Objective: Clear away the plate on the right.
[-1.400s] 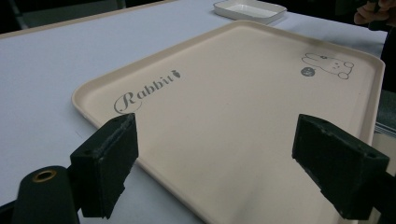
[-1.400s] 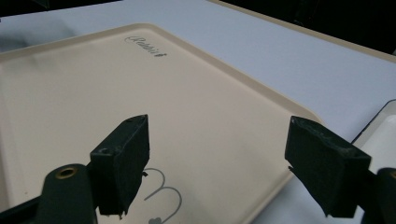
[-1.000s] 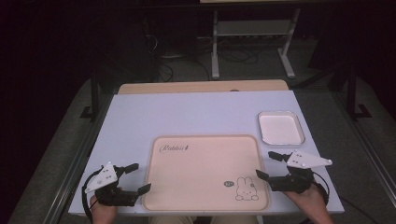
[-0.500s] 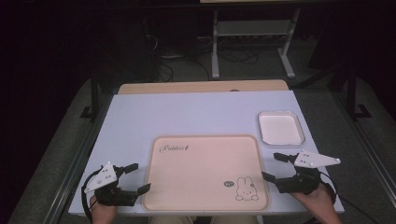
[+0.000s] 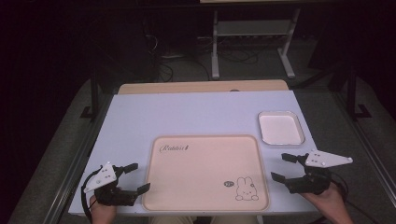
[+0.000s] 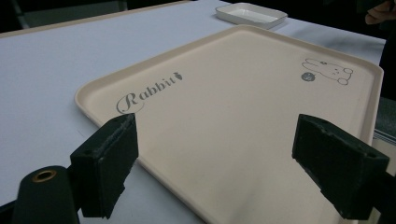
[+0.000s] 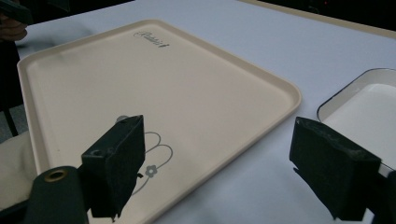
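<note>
your left gripper [image 5: 134,177] and right gripper [image 5: 283,167] both stand with jaws apart, gripping nothing, flanking the beige tray [image 5: 205,172] on the table [image 5: 187,116].

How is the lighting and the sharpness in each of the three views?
High view: table evenly lit, surroundings dark. Left gripper view: beige tray sharp, near black pads soft. Right gripper view: dim, small white tray cut by the frame edge.
</note>
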The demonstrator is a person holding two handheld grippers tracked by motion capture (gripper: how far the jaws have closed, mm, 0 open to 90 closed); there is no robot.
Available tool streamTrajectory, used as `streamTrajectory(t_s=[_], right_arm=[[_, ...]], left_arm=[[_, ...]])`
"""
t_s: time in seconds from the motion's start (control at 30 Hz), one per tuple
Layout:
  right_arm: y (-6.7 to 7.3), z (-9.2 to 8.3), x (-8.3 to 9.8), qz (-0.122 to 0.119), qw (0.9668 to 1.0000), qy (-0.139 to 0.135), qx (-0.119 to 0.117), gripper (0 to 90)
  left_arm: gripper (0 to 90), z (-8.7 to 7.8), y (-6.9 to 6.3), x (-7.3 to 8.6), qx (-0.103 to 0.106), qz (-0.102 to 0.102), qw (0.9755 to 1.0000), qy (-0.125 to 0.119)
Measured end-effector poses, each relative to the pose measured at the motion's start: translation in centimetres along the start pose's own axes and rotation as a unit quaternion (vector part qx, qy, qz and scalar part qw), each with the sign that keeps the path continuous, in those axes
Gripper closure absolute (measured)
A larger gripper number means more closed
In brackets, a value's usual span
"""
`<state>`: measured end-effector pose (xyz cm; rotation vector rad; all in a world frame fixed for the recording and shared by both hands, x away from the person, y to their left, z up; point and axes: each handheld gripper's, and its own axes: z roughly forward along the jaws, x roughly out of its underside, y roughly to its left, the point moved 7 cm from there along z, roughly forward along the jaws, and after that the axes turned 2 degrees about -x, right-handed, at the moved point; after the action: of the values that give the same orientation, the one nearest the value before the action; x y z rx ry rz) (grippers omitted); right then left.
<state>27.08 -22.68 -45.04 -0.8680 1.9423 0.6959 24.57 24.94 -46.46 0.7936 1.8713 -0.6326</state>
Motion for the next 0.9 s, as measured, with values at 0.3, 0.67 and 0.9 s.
streamTrajectory(t_s=[0.3, 0.67, 0.9], right_arm=[[-1.4, -1.2, 0.5, 0.011, 0.9999, 0.003, 0.01, 18.2], [-2.6, -2.3, 0.9, 0.02, 0.9996, 0.008, 0.019, 18.3], [-3.2, -2.9, 1.0, 0.023, 0.9994, 0.008, 0.024, 18.7]], left_arm=[[14.0, 0.0, 0.1, 0.0, 0.0, -0.001, 1.0, 0.0], [14.0, 0.0, 0.1, 0.0, 0.0, -0.003, 1.0, 0.0], [13.9, 0.0, 0.2, 0.0, -0.001, -0.008, 1.0, -0.002]])
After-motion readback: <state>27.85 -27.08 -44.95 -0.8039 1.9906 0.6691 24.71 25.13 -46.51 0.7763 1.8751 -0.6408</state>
